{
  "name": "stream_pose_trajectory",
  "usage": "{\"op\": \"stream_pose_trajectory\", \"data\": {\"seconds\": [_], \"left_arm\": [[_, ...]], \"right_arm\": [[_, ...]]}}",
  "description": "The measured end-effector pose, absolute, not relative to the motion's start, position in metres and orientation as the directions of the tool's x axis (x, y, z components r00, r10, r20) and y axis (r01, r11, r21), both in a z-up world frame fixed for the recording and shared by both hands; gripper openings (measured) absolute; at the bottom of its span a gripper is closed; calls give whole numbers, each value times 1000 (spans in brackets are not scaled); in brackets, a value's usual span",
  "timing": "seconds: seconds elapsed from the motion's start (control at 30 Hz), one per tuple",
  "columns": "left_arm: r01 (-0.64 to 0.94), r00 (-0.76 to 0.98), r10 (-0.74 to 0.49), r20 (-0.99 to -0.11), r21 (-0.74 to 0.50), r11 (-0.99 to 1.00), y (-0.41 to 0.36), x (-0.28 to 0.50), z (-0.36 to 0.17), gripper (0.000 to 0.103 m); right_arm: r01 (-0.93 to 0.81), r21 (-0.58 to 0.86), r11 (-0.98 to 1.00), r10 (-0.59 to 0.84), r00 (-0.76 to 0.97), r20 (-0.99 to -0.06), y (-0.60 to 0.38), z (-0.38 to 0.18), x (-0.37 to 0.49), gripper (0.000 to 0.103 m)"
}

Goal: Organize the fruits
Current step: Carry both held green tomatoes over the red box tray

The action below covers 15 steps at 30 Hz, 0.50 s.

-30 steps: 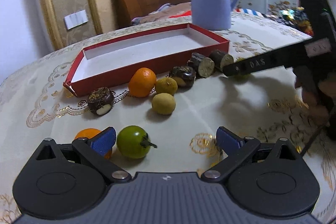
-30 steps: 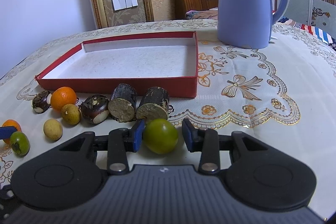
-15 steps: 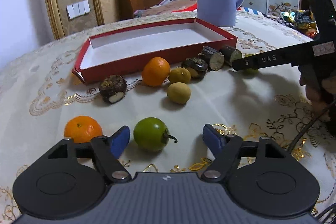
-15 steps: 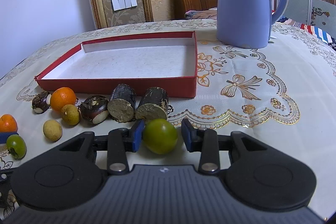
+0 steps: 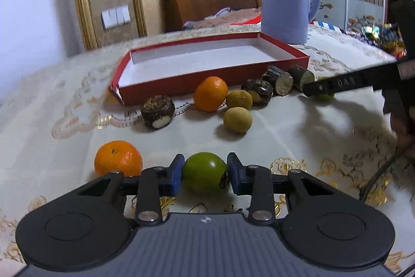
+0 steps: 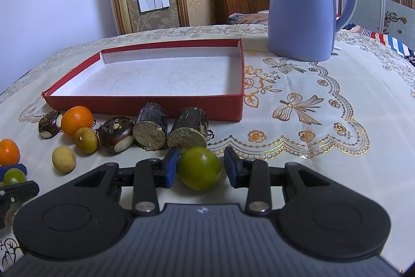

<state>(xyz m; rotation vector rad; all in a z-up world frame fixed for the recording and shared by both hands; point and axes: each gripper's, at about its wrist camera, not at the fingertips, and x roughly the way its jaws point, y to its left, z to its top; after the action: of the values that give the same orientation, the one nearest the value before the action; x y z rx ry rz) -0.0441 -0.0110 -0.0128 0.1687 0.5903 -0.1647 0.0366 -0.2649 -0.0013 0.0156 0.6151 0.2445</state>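
Green fruit, left: a green tomato-like fruit (image 5: 205, 171) sits on the tablecloth (image 5: 298, 126), clamped between the blue pads of the left gripper (image 5: 205, 173).
What changed: half a second ago those pads stood wide apart around it; now both touch its sides, so it looks ready to lift.
Green fruit, right: a second green fruit (image 6: 199, 167) lies inside the right gripper (image 6: 199, 166). One pad touches it, the other shows a small gap, so the grip is not yet closed, as before.
Nearby: an orange (image 5: 118, 158) sits just left of the held fruit.
Middle ground: another orange (image 5: 210, 93), two longans (image 5: 238, 116), water chestnuts (image 5: 157, 111) and two sugarcane pieces (image 6: 150, 130) line the box front.
Destination: the red box (image 6: 145, 103) lies beyond them, nothing inside.
Far: a blue kettle (image 6: 303, 4) behind the box.
In the way: the row of fruit and the box wall; a lift should pass over both.
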Motion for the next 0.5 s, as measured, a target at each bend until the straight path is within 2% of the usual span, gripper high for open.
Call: {"op": "stream_pose_trajectory", "data": {"seconds": [0.3, 0.5], "left_arm": [[185, 802, -112, -586, 66, 980, -6, -46, -10, 34], [170, 814, -99, -573, 73, 983, -9, -51, -11, 33]], "right_arm": [[-223, 82, 971, 229, 789, -570, -264, -1, 36, 35], [-218, 85, 972, 228, 792, -567, -265, -1, 36, 31]]}}
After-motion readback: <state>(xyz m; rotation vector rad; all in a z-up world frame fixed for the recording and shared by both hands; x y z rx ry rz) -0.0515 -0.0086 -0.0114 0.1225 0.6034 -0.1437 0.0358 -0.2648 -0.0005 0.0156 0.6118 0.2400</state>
